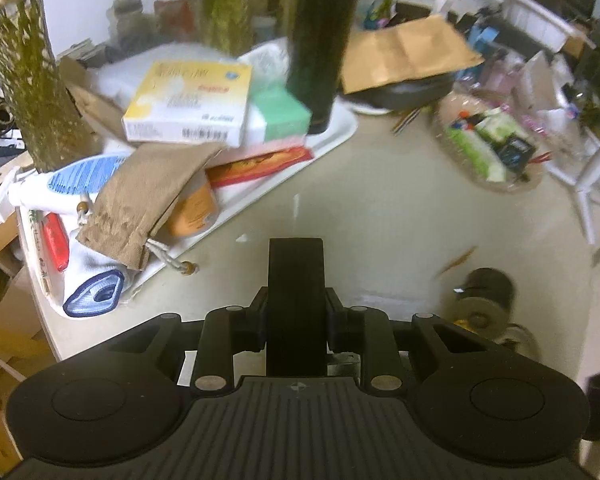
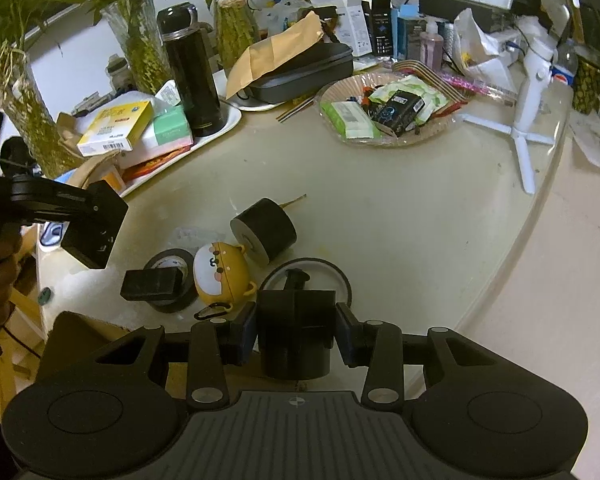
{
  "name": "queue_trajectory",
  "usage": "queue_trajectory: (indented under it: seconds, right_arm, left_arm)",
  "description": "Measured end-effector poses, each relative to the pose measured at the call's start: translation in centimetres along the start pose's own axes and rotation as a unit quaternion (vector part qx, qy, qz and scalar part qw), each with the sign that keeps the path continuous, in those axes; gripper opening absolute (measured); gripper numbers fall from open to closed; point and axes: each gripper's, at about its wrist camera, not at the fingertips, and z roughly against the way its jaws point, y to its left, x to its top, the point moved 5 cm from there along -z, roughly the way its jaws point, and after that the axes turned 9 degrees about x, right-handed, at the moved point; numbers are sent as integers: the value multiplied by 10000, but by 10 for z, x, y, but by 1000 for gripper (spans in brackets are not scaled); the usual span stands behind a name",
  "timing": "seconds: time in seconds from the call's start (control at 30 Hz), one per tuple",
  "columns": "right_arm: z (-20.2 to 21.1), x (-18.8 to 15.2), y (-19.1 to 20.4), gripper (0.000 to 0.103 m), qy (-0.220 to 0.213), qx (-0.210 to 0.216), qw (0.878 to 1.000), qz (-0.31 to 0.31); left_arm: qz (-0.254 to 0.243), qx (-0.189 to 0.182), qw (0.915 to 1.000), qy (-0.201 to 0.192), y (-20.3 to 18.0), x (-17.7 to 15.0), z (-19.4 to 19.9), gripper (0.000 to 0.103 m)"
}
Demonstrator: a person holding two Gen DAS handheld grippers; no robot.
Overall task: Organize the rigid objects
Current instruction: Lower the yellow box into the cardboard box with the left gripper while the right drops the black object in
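Observation:
My left gripper [image 1: 296,312] is shut on a black rectangular block [image 1: 296,272] that sticks out forward between its fingers, above the beige table [image 1: 380,208]. In the right wrist view the same block [image 2: 152,284] hangs over a black tape roll [image 2: 168,264]. My right gripper [image 2: 296,332] is shut on a black cylindrical piece [image 2: 296,352] with a knob on top. On the table just beyond lie a yellow cartoon case [image 2: 220,276], a black cylinder [image 2: 264,228] on its side, and a black-rimmed round lid [image 2: 332,272].
A white tray [image 2: 224,124] at the back left holds boxes [image 2: 116,126], a brown pouch [image 1: 148,200] and a tall black flask [image 2: 188,72]. A round plate [image 2: 440,124] of packets and a white tripod stand [image 2: 528,112] stand at the back right. Plant vases line the wall.

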Motion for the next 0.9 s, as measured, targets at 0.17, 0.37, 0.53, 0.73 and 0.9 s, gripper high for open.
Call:
queue_trajectory:
  seconds: [0.17,0.37,0.53,0.73,0.9]
  right_arm:
    - [2,0,2,43,-26,156,9999,-26]
    - [4,-1,6,43,-14,395,9992,-95]
    - [6,-2,12,43,2,717,9973,-145]
    - [7,-9,22,43,157,1165,9928,-242]
    - [6,-23,33,43,441,1430,9884,-249]
  left_arm:
    - [-36,-299,9994,-182,-6,-8,26,26]
    - [-54,-629,9977,-234,-9,-25,50,26]
    - [-94,-845,9961,-218,-9,-41,62,26]
    - [-126,-1022,9946,-143,-10,-62,74,26]
    - [-206,-1110,9936,55,-13,-81,78,26]
